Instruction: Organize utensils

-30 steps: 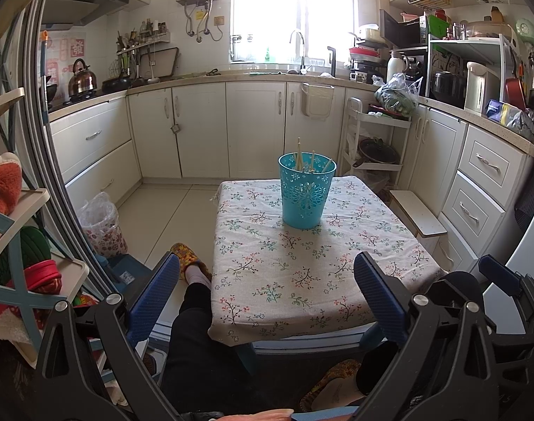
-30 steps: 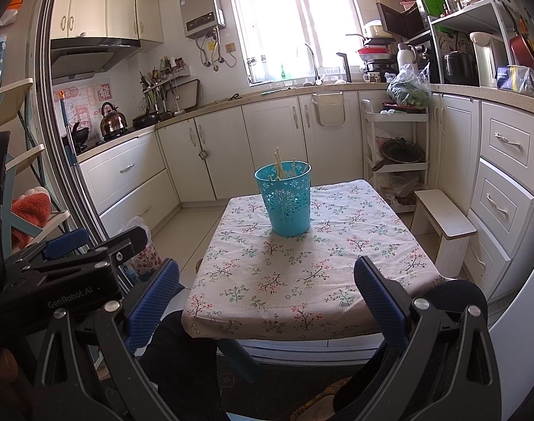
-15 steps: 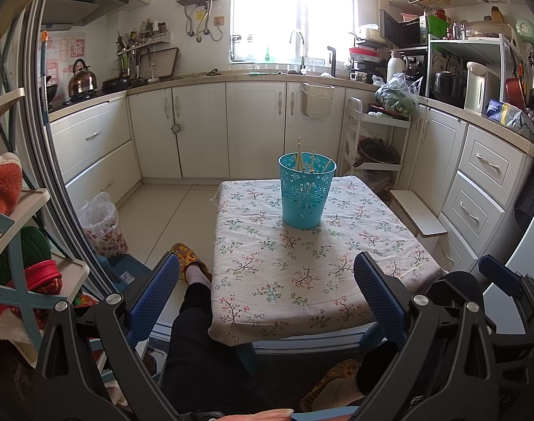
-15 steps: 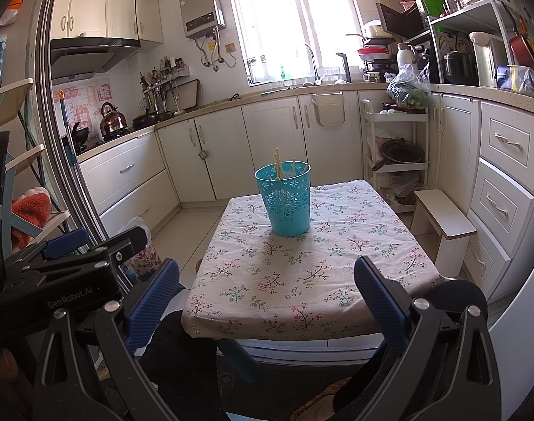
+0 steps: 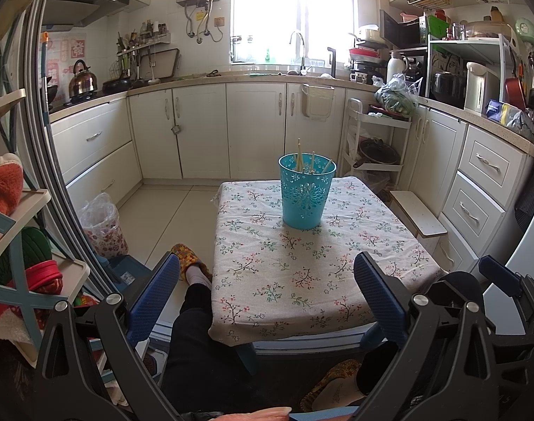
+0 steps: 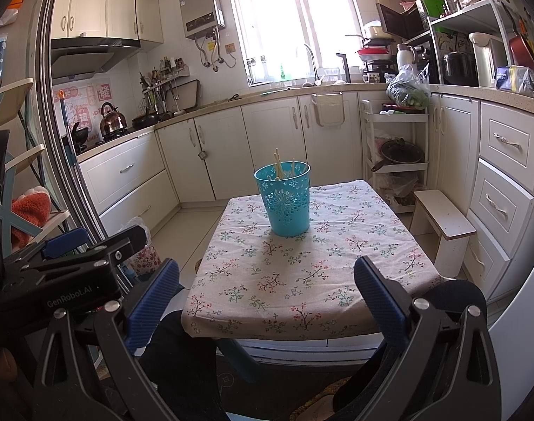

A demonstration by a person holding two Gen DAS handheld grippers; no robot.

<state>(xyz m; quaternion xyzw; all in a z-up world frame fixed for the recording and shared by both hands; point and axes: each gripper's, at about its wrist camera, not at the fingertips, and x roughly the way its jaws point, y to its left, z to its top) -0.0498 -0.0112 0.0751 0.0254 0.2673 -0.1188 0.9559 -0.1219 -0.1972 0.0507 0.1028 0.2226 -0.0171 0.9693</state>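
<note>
Turquoise perforated holder (image 5: 307,193) stands upright on the floral tablecloth (image 5: 302,273), well ahead of my fingertips and between them, with pale chopsticks (image 5: 298,154) leaning inside. I note left gripper (image 5: 267,294) and right gripper (image 6: 267,298) both spread wide, gripping nothing, short of the table's near edge.

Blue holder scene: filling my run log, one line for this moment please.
left gripper: open, empty | right gripper: open, empty | chopsticks: in blue holder | tablecloth: otherwise bare

Chopsticks (image 5: 311,163) — lower ends (in bucket (image 5: 306,194)) hidden
</note>
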